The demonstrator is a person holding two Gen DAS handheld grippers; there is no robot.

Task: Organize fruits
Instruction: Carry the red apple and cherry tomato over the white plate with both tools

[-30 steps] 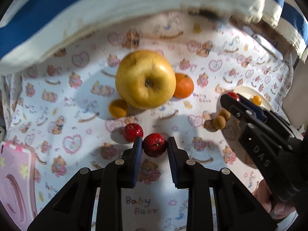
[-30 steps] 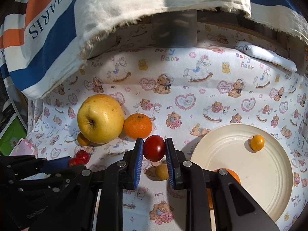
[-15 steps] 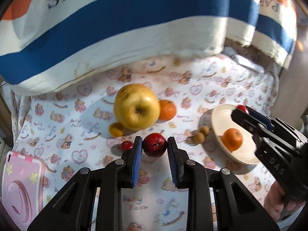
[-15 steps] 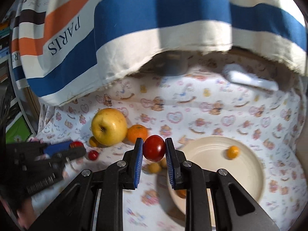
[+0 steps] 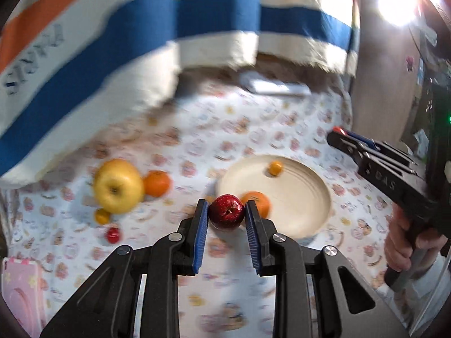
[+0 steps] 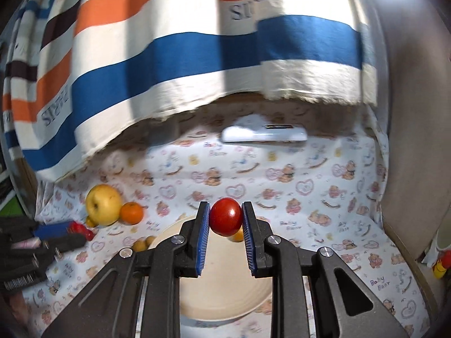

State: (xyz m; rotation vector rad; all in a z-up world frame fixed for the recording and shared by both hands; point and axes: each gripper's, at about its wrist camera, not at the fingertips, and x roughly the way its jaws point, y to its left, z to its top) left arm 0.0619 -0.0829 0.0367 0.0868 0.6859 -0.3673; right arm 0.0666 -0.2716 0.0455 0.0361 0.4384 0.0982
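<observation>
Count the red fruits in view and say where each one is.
3. A small red apple in the left gripper, a red tomato in the right gripper, a small red fruit on the cloth. Others may be hidden.

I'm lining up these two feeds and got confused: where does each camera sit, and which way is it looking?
Left wrist: sits on the left gripper, looks along its fingers past a held small red apple at the plate; the right gripper and the person's hand show at right.
Right wrist: sits on the right gripper, above the plate, facing the striped cloth; it holds a red tomato; the left gripper shows at left.
Shared: plate, yellow apple, orange, white remote.
</observation>
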